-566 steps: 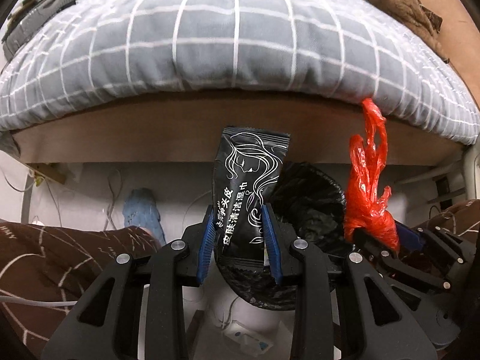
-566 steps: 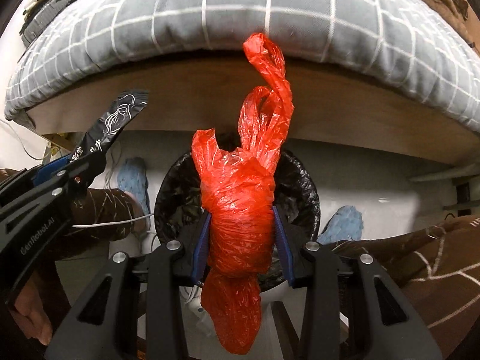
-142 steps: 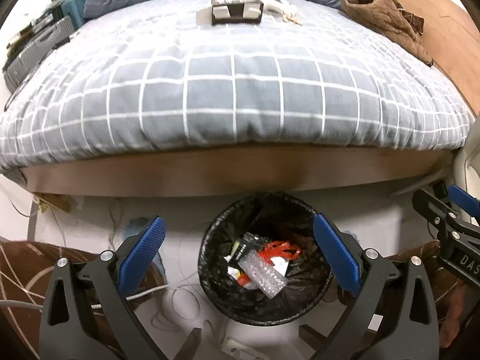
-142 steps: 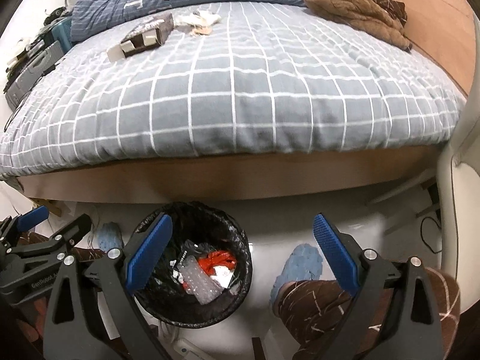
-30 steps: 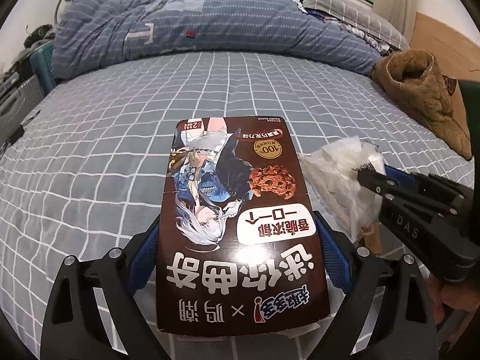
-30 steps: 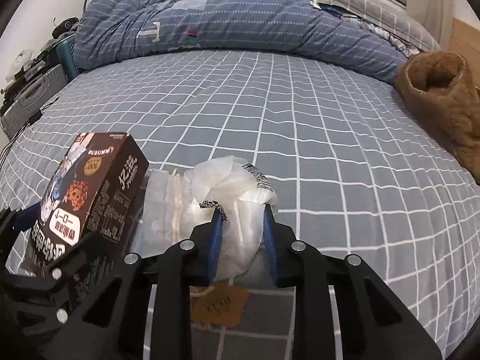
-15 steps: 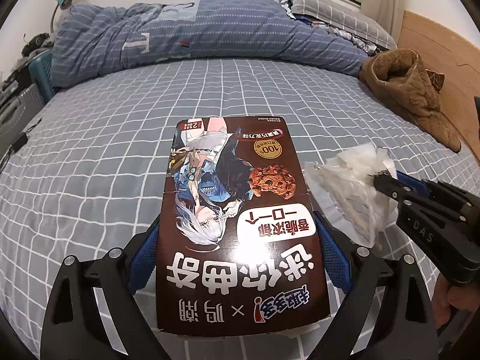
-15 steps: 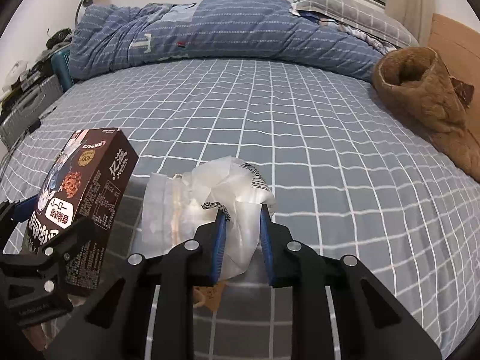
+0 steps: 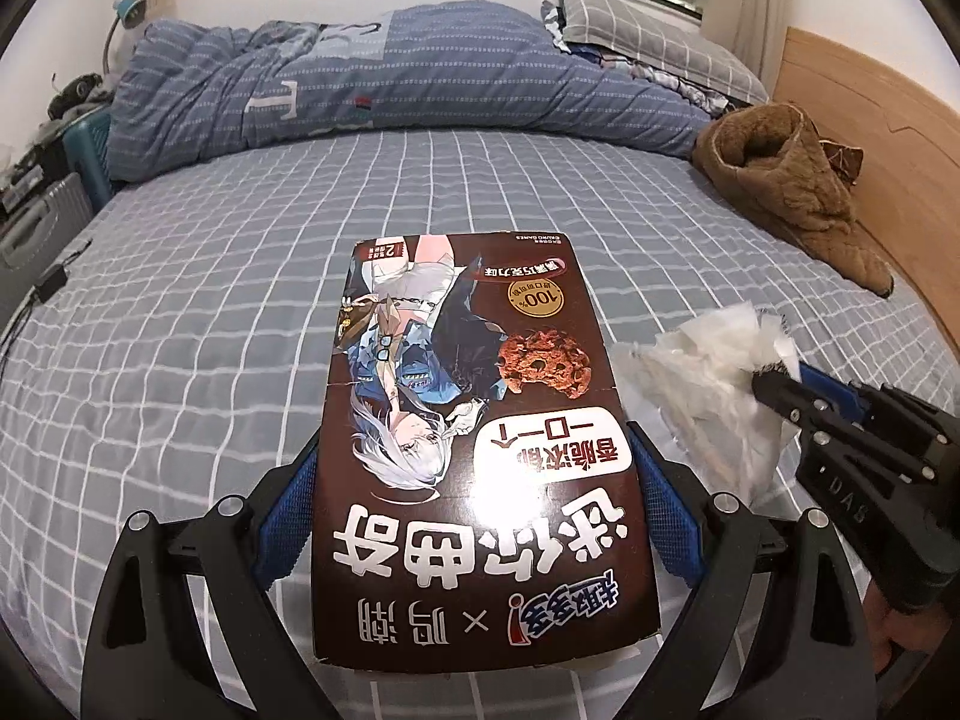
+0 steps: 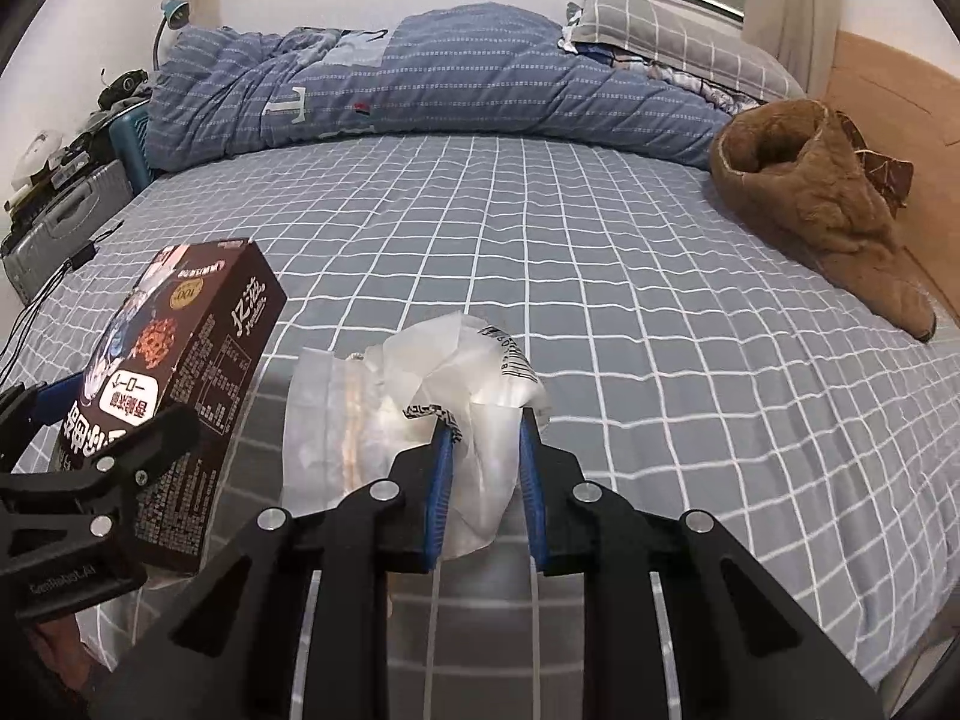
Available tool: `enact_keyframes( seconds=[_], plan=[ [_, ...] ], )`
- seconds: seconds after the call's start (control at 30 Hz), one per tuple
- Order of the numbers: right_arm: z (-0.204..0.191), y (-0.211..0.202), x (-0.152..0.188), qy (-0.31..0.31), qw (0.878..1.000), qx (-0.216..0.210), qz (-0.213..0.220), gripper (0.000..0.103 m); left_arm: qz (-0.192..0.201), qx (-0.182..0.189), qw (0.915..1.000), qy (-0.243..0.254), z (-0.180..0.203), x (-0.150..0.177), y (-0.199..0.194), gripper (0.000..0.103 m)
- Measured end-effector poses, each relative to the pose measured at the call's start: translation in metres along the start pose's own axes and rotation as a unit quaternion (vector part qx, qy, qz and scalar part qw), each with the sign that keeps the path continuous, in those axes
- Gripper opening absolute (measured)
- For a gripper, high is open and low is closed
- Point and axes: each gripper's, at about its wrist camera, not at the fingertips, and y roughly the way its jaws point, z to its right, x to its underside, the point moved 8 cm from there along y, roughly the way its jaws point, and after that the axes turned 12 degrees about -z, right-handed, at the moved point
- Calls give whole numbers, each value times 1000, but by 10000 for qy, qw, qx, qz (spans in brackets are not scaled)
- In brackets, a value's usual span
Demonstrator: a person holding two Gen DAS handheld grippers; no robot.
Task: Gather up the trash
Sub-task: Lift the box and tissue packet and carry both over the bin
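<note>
The cookie box (image 9: 480, 450) clamped across its width in your left tool (image 9: 474, 483) looks like light, stiff card with a glossy face, so hold it by the side walls and squeeze gently or it may buckle. The clear plastic wrapper (image 10: 420, 414) pinched in your right tool (image 10: 483, 489) is soft, crinkly and slippery. Both ride above the bed (image 10: 660, 312), side by side.

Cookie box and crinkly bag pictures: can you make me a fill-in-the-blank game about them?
1. The left gripper is shut on the brown ____ box.
2. The right gripper pinches a clear ____ wrapper.
3. Both are held above a bed sheet with a ____ pattern.

Missing words: cookie; plastic; checked
</note>
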Motion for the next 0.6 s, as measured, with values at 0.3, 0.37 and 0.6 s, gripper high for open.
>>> enact_keyframes(
  seconds=[0.3,0.37,0.6],
  plan=[
    [3,-36,31,140,9999,-8,62,20,-114,67,9998,-178,-8,30,-15,90],
    [4,-41,41,187,9998,-8,46,20,-61,59,9998,-191,-10,31,-19,90],
    [3,-57,69,228,9997,-9,-1,20,-45,98,9997,-226,-13,34,-31,90]
  ],
)
